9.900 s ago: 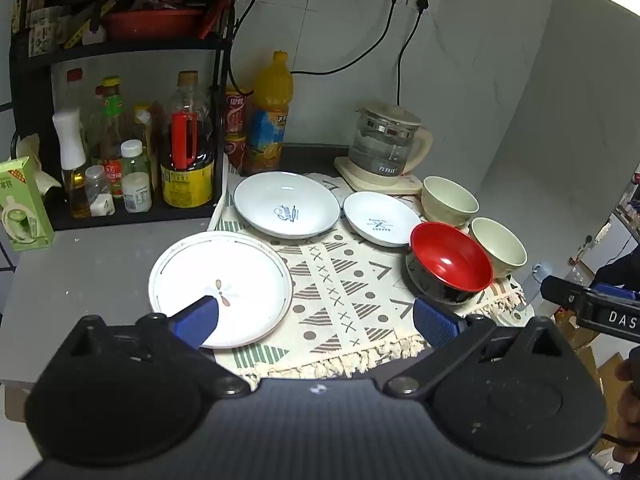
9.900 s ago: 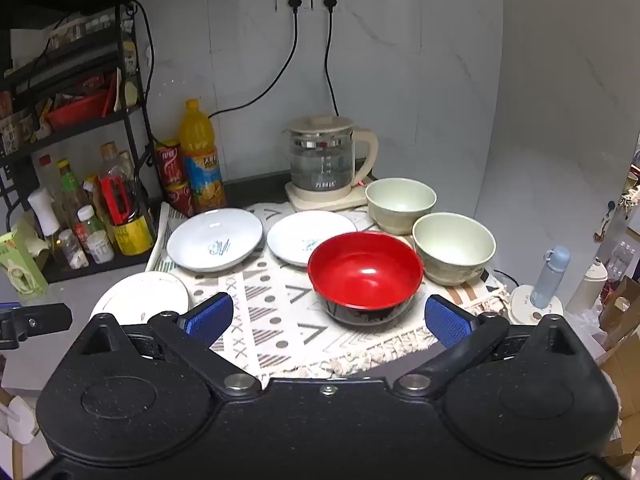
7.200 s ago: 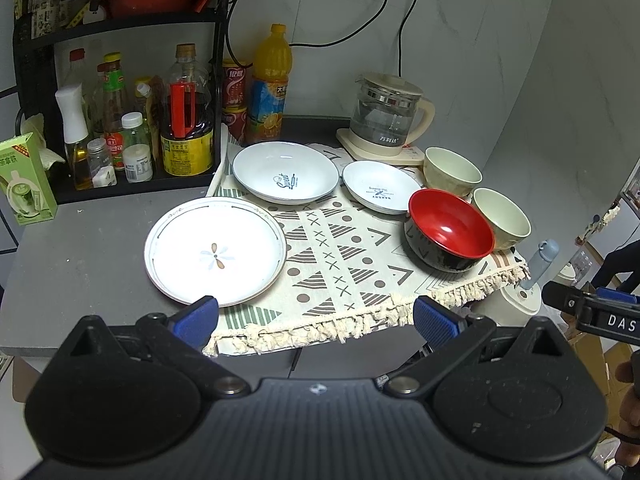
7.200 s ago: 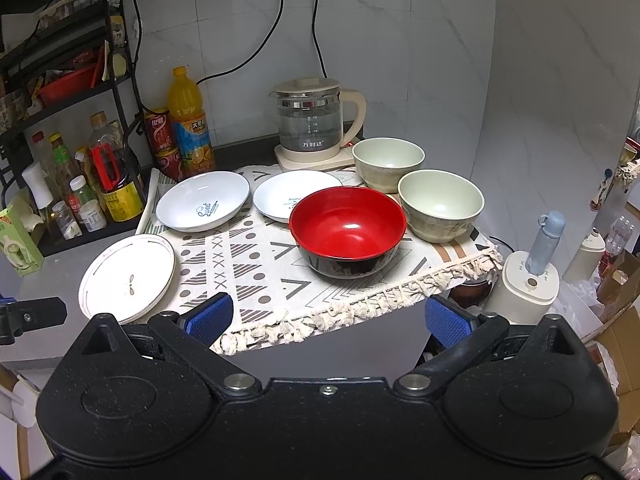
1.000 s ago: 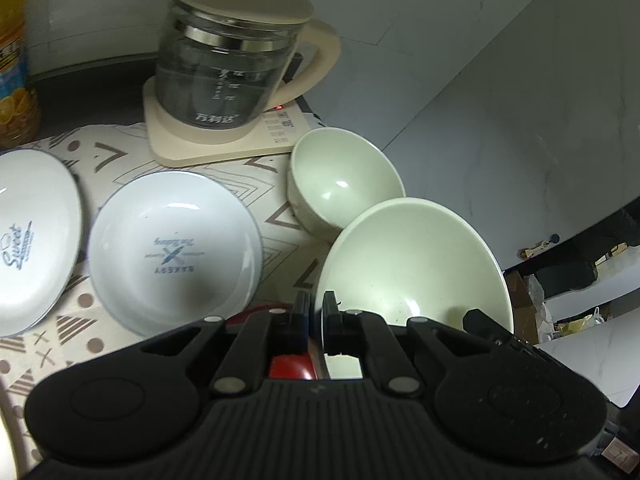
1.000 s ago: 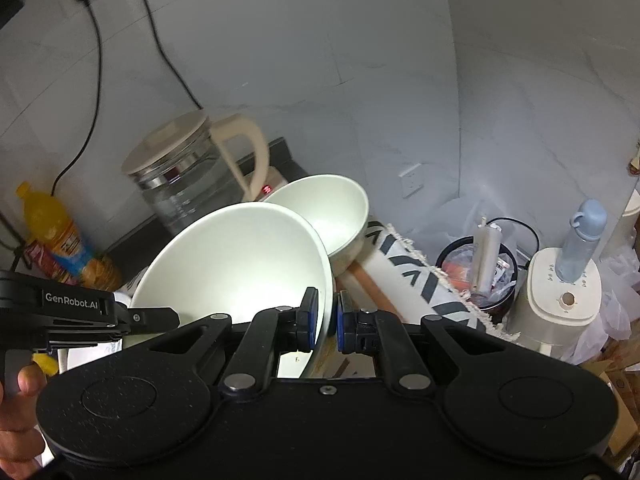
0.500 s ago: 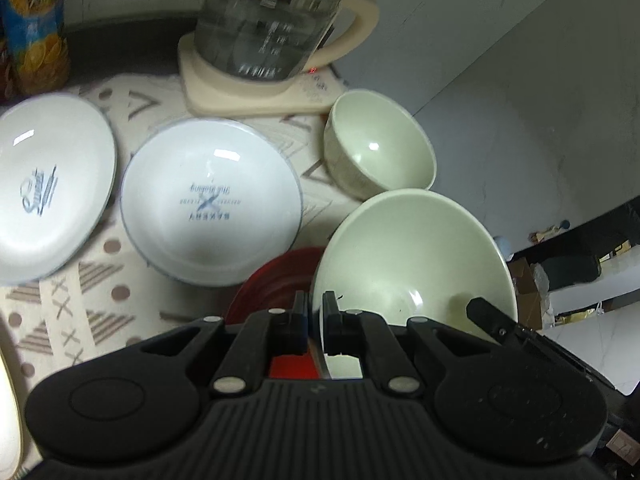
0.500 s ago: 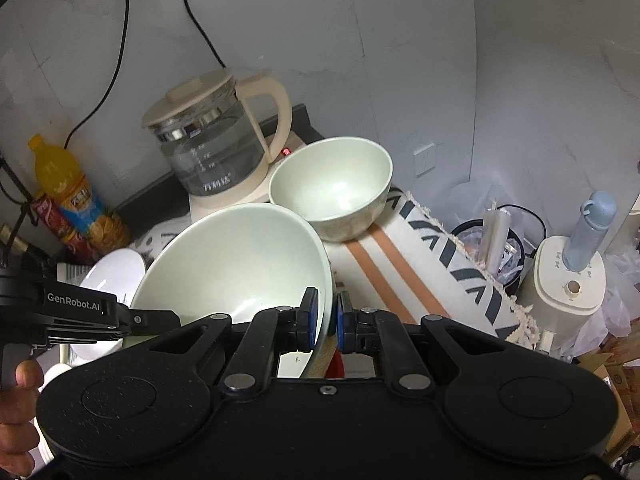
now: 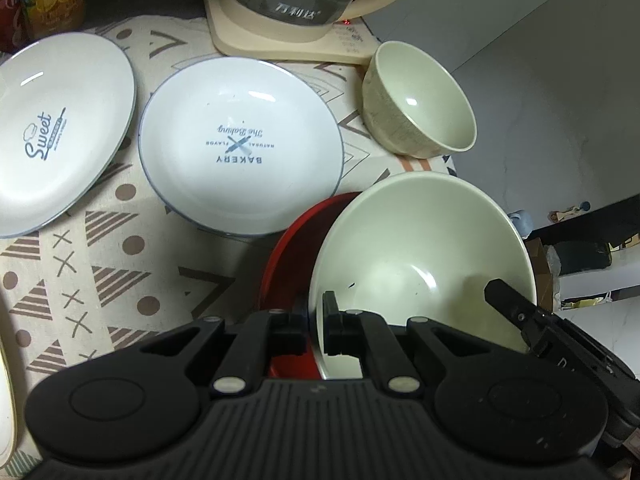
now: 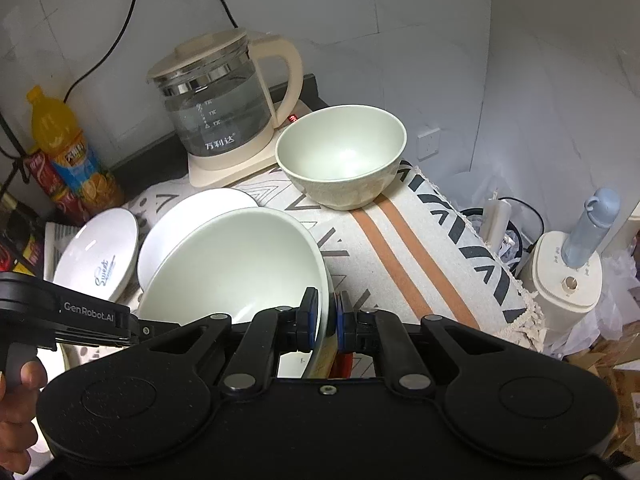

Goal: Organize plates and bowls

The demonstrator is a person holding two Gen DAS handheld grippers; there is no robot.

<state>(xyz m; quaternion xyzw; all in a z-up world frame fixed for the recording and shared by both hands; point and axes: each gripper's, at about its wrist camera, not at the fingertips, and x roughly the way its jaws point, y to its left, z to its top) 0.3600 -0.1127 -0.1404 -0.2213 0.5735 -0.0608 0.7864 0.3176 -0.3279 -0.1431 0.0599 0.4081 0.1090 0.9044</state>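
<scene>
A large pale green bowl (image 9: pixel 420 248) (image 10: pixel 240 264) is held by its rim from both sides, just over a red bowl (image 9: pixel 286 248). My left gripper (image 9: pixel 316 320) is shut on the near left rim. My right gripper (image 10: pixel 328 320) is shut on the opposite rim. Whether the pale bowl touches the red one I cannot tell. Only a sliver of the red bowl (image 10: pixel 346 364) shows in the right wrist view. A smaller pale green bowl (image 9: pixel 420 104) (image 10: pixel 344 156) stands behind on the patterned mat (image 9: pixel 120 248). Left of it lie a white "Bakery" plate (image 9: pixel 240 148) and a white "Sweet" plate (image 9: pixel 60 132).
A glass kettle (image 10: pixel 220 108) on its cream base stands at the back against the wall, with an orange juice bottle (image 10: pixel 68 148) and cans to its left. The mat's fringed right edge (image 10: pixel 528 320) overhangs the table; a small appliance with a blue bottle (image 10: pixel 568 280) sits below.
Both grippers have come down and forward with the large pale bowl. The red bowl's rim now shows beneath it, and the plates and small bowl look closer.
</scene>
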